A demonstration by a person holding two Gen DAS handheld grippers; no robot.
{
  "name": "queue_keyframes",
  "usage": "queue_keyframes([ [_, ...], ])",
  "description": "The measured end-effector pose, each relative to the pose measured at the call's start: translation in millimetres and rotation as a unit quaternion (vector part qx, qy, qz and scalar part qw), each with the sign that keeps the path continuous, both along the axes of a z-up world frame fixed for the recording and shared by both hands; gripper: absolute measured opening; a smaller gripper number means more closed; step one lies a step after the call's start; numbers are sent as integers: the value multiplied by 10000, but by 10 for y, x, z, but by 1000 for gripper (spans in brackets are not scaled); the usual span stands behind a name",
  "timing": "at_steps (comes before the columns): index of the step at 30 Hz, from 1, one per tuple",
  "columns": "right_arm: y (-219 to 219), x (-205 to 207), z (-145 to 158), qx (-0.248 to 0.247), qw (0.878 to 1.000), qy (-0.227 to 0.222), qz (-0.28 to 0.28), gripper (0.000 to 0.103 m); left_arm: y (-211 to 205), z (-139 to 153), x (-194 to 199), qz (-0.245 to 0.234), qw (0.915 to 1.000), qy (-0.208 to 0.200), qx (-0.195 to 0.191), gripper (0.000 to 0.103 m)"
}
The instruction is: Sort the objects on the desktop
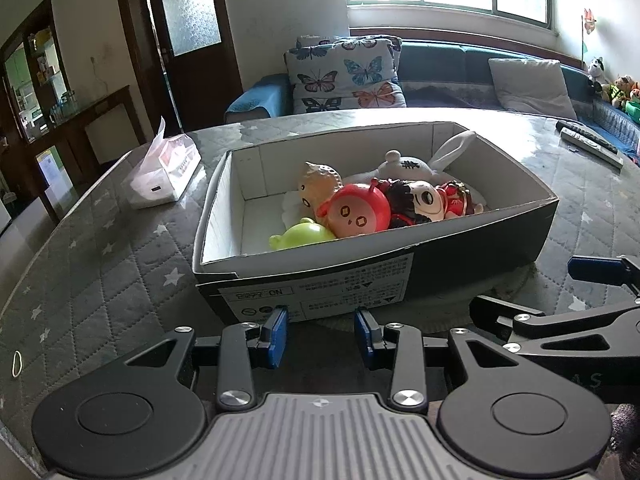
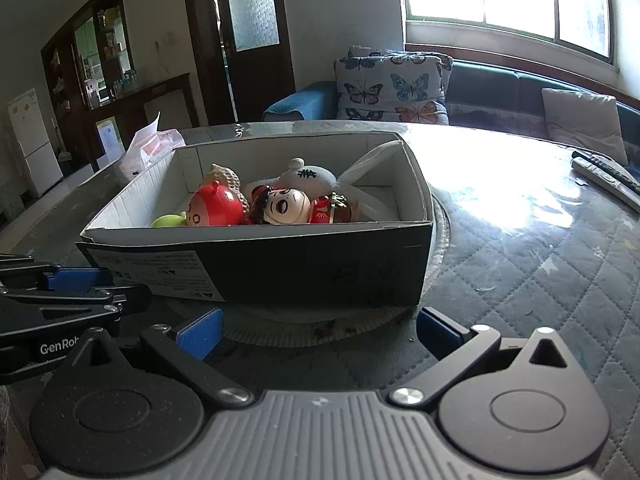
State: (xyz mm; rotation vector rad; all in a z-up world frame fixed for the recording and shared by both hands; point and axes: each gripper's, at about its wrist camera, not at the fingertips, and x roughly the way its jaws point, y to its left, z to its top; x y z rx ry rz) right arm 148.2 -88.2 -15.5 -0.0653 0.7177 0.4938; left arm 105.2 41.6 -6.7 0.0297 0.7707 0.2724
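A black cardboard box with a white inside (image 1: pixel 460 258) (image 2: pixel 320 264) stands on the quilted table. It holds several toys: a red round doll (image 1: pixel 358 210) (image 2: pixel 216 208), a lime-green toy (image 1: pixel 302 236) (image 2: pixel 168 221), a beige dumpling-shaped toy (image 1: pixel 318 188), a doll with a white face and red clothes (image 1: pixel 426 200) (image 2: pixel 288 206), and a white plush (image 1: pixel 404 166) (image 2: pixel 308 176). My left gripper (image 1: pixel 320 336) is open and empty, just in front of the box's near wall. My right gripper (image 2: pixel 320 332) is open wide and empty, in front of the box.
A tissue pack (image 1: pixel 164 172) (image 2: pixel 148 146) lies left of the box. Remote controls (image 1: pixel 588 144) (image 2: pixel 604 174) lie at the far right of the table. A rubber band (image 1: pixel 17 362) lies near the table's left edge. A sofa with cushions (image 1: pixel 348 76) stands behind the table.
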Motion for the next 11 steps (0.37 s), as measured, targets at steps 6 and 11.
queue_keyframes([
  [6,8,51,-32,7,10000,65,-2,103,-1,-42,48,-11,10000,85,-24,38],
  [11,-1,61,-38,28,10000,68,-8,103,-26,-53,52,-47,10000,24,63,36],
])
